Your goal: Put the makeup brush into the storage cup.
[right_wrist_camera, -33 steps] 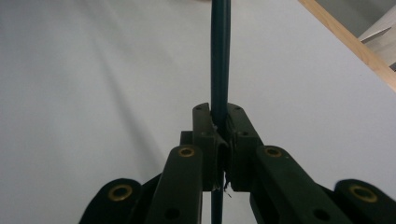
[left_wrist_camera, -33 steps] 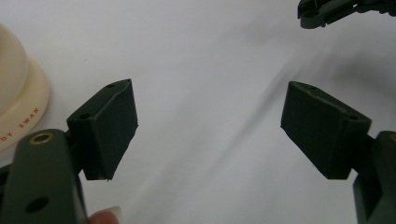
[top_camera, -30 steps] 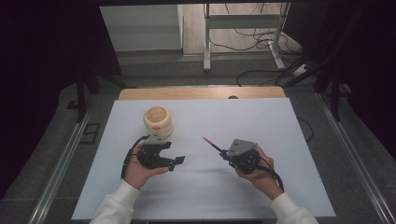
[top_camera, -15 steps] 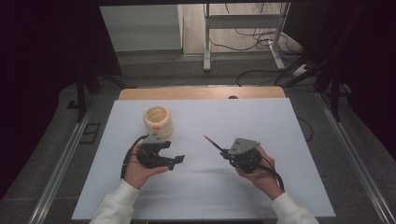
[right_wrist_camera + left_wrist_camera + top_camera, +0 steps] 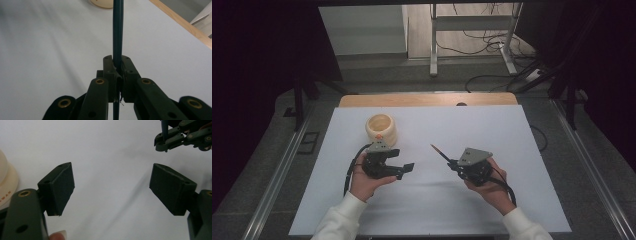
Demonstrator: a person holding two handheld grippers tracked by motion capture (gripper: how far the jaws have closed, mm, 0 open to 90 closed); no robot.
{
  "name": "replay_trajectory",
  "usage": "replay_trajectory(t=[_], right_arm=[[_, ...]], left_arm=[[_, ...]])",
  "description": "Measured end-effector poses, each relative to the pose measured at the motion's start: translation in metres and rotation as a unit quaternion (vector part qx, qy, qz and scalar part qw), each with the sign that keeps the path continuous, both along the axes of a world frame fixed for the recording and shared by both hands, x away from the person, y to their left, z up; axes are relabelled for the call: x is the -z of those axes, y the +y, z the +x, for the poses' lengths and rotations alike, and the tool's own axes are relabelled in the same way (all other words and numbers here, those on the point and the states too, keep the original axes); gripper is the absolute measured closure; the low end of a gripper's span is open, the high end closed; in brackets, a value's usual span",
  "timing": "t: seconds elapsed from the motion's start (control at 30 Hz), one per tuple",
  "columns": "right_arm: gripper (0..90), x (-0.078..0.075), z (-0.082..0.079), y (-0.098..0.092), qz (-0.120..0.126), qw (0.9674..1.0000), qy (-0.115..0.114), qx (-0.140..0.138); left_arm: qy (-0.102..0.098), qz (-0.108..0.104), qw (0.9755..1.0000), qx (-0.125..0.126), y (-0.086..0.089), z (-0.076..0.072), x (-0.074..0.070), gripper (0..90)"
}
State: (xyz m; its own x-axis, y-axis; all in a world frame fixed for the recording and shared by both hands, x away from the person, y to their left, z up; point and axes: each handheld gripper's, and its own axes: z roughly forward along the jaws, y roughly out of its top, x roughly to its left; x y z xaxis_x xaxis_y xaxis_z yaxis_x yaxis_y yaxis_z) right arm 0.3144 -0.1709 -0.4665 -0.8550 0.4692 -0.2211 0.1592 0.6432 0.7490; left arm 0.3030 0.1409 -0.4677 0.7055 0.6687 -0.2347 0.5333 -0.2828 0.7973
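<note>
— Two hand-held grippers over the white bench; what has each got?

— Right hand-held gripper is clamped tight on a thin dark brush. Its handle runs straight out between the jaws, and the orange-brown tip points toward the far left corner of the bench. In the right gripper view the brush is pinched just where the pads meet.

— And the left one?

— Left hand-held gripper has its jaws spread wide, nothing between them, just bare bench in the gap.

— Where do they sit?

— Both near the middle, slightly toward the near edge, well apart. A cream round pot stands just beyond the left hand-held gripper, toward the far left corner.
</note>
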Motion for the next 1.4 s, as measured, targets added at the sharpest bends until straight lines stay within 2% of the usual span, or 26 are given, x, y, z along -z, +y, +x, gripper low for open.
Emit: replay_trajectory(t=[0.4,1.4], right_arm=[[84.6,0.000,-0.001,0.005,0.005,1.0000,-0.001,-0.005],[84.6,0.001,-0.002,0.008,0.006,1.0000,-0.002,-0.007]], left_arm=[[-0.003,-0.028,0.9996,-0.008,-0.004,-0.002,-0.001,21.2],[-0.022,-0.060,0.9979,0.007,-0.020,-0.003,0.001,21.9]])
